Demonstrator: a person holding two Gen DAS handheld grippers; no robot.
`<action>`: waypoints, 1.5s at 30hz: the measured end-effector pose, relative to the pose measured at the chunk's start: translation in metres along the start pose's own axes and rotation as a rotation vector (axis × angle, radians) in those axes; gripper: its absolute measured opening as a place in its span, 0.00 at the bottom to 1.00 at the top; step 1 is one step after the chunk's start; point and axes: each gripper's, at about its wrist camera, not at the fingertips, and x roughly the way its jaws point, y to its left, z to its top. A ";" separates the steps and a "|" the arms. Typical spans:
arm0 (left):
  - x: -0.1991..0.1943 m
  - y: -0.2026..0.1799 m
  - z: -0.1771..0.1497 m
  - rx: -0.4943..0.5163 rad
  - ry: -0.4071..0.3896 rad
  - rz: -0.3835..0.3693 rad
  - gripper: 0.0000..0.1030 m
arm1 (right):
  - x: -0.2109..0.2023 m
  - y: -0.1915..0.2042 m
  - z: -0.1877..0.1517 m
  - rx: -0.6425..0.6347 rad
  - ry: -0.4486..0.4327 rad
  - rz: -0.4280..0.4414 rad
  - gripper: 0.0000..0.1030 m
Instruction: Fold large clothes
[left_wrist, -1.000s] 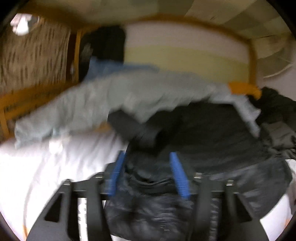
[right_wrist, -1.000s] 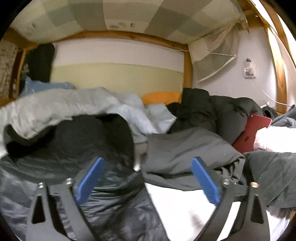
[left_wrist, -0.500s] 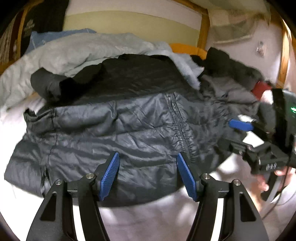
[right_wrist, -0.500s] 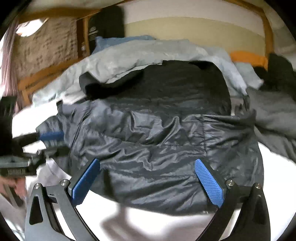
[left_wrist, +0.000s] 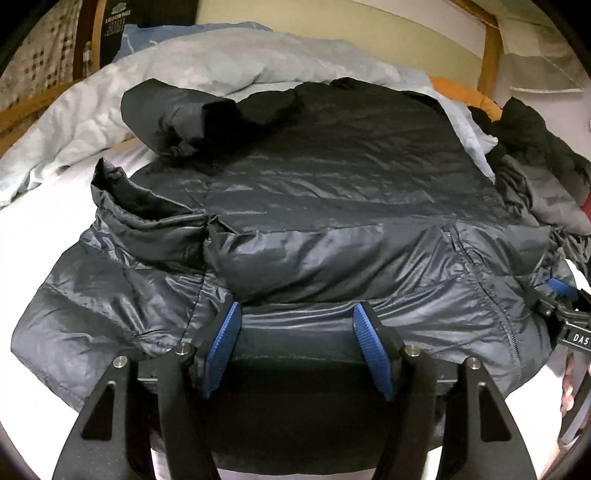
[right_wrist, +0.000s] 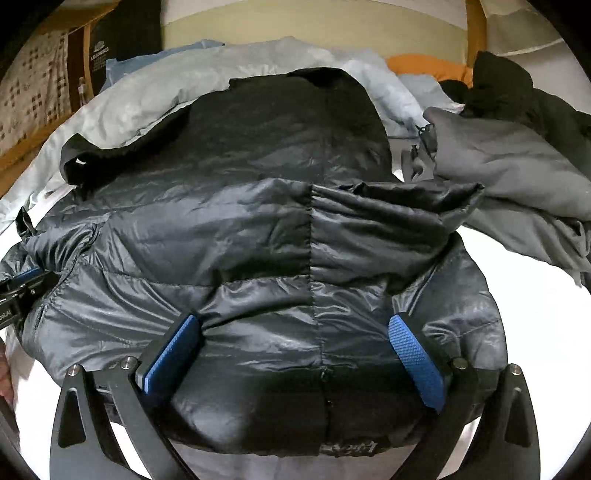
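The dark grey puffer jacket (left_wrist: 332, 236) lies spread across the white bedsheet (left_wrist: 33, 236), filling the middle of both wrist views. Its long axis runs from 9 to 3 o'clock in the left wrist view, with the zipper (left_wrist: 484, 291) toward 3 o'clock. In the right wrist view a stitched seam (right_wrist: 312, 258) runs from 12 to 6 o'clock through the jacket (right_wrist: 258, 236). Bare sheet shows only at the margins: at 8 to 9 o'clock in the left view and at 3 to 4 o'clock (right_wrist: 535, 295) in the right view. Toward 12 o'clock a pale blue duvet (left_wrist: 207, 74) crowds the jacket's far edge. Toward 2 o'clock a heap of grey clothing (right_wrist: 509, 173) touches it. The wooden bed frame (left_wrist: 489, 55) closes the far side. The left gripper (left_wrist: 295, 350) is released, its blue pads (left_wrist: 223, 347) spread over the jacket's near hem. The right gripper (right_wrist: 295, 362) is likewise released, its pads (right_wrist: 415, 362) set wide apart astride the near hem.
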 end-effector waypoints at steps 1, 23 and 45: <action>-0.001 0.000 -0.001 -0.001 -0.006 0.002 0.62 | 0.001 0.001 0.000 -0.002 -0.001 -0.002 1.00; 0.013 0.135 0.034 -0.237 0.012 0.078 0.74 | 0.029 -0.059 0.041 0.160 -0.015 0.029 0.71; -0.125 0.005 -0.037 0.349 -0.292 0.078 0.85 | -0.087 0.025 -0.018 -0.278 -0.206 0.023 0.96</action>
